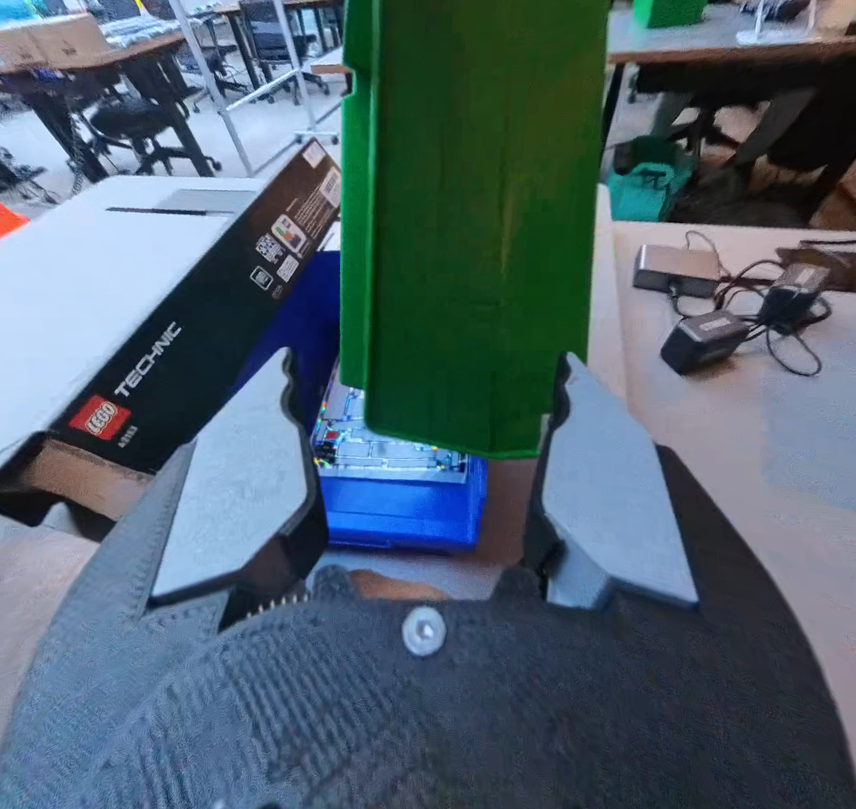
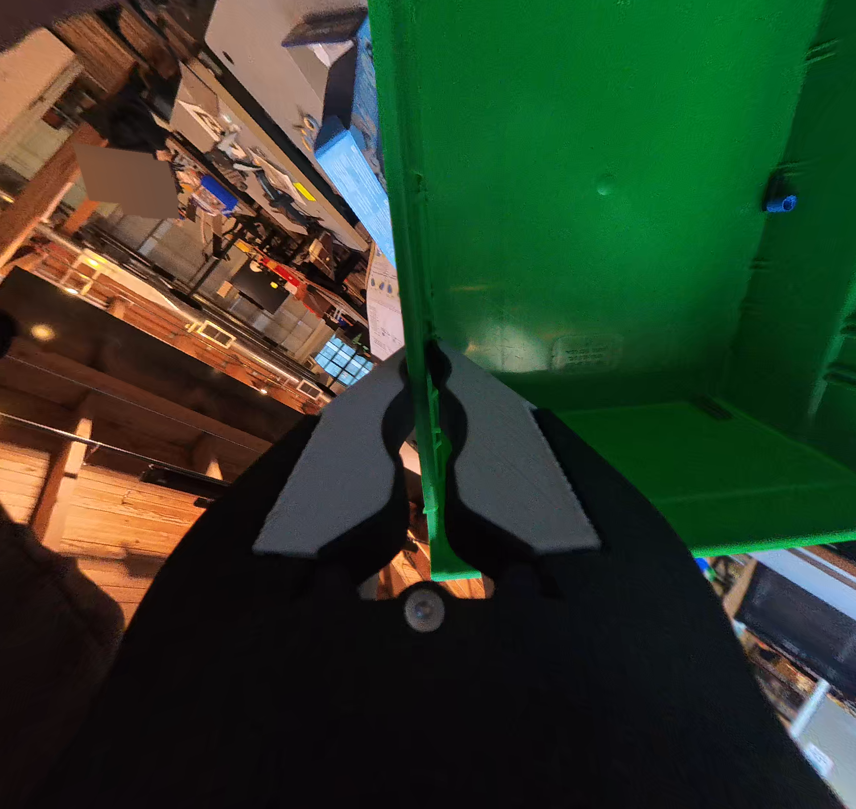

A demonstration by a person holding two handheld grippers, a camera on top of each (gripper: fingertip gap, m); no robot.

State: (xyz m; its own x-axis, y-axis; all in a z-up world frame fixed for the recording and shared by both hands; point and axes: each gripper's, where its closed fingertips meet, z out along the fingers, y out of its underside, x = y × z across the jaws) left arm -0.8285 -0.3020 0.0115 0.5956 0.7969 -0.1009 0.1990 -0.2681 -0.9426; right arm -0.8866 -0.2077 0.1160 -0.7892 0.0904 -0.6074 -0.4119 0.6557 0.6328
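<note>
A green plastic bin (image 1: 472,184) hangs tipped up in the air, its underside facing the left wrist view. My right gripper (image 2: 424,360) is shut on the bin's side wall (image 2: 433,485), one finger inside and one outside. The bin's inside (image 2: 602,161) is bare except for one small blue piece (image 2: 780,204) near its far wall. My left gripper (image 1: 426,356) is open, its fingers spread on either side of the green bin's lower end, holding nothing. Below it stands a blue bin (image 1: 403,508) holding grey and coloured small parts.
A black and white cardboard toy box (image 1: 153,346) lies tilted at the left, against the blue bin. Black power adapters with cables (image 1: 704,342) and a grey box (image 1: 671,268) lie on the table at the right. Desks and office chairs (image 1: 129,124) stand behind. One gripper's finger ends stand about 15 centimetres off the other's.
</note>
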